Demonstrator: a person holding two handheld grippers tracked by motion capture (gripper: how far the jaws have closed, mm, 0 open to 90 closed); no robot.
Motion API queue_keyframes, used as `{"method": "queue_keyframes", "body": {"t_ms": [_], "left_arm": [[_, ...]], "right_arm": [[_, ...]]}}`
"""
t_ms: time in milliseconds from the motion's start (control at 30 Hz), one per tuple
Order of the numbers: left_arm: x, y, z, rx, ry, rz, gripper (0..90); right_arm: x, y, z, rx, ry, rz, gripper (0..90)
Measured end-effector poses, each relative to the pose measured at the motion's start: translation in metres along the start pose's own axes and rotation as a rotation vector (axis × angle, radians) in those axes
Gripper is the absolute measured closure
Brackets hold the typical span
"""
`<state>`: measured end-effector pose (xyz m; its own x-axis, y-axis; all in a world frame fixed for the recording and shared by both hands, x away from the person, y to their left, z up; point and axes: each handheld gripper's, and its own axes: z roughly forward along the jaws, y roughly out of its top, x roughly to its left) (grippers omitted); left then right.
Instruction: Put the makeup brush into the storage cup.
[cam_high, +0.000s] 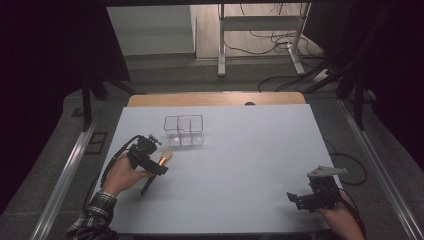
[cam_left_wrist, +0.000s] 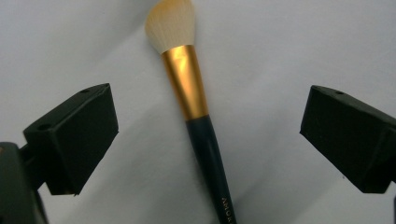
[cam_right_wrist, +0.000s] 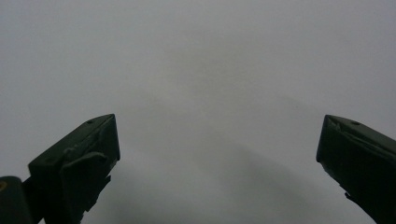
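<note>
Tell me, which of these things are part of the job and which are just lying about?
In the job:
- makeup brush, lying between the open jaws
- left gripper
- probably the clear organizer, close by

Not in use:
- right gripper, open, off to the side
- white table

Dim scene, dark vignetted edges, soft shadows, slightly blurred close-ups, no glare

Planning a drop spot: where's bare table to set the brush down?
Free: the wide white stretch between the clear organizer and the right gripper, plus the far right half of the table. Crowded: near left, where the left gripper straddles the brush just before the organizer.
</note>
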<state>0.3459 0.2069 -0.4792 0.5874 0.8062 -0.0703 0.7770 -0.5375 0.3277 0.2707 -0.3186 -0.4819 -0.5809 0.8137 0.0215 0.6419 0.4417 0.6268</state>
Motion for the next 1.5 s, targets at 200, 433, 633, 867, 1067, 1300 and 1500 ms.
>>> {"method": "queue_keyframes", "body": {"t_ms": [200,433,633,867,1067,1300,1500], "left_arm": [[0.003,0.001,0.003,0.015,0.007,-0.017,9.4],[0.007,-0.003,0.009,0.024,0.011,-0.029,10.1],[0.009,-0.005,0.020,0.048,-0.003,-0.040,8.8],[0.010,-0.009,0.033,0.065,-0.013,-0.052,7.3],[0.010,-0.010,0.038,0.080,-0.009,-0.056,9.3],[0.010,-0.012,0.030,0.065,0.020,-0.041,50.4],[0.006,-0.012,0.029,0.078,0.017,-0.031,73.0]], "right_arm": [[0.000,0.000,0.000,0.001,0.001,0.000,0.0],[0.000,0.000,0.000,0.006,0.000,-0.002,0.0],[0.000,0.000,0.001,0.008,0.000,-0.003,0.1],[0.001,0.000,0.001,0.010,0.003,-0.005,0.2],[0.001,0.000,0.001,0.012,0.004,-0.009,0.3],[0.001,0.000,0.002,0.015,0.009,-0.013,0.4],[0.001,0.000,0.002,0.020,0.008,-0.019,0.5]]}}
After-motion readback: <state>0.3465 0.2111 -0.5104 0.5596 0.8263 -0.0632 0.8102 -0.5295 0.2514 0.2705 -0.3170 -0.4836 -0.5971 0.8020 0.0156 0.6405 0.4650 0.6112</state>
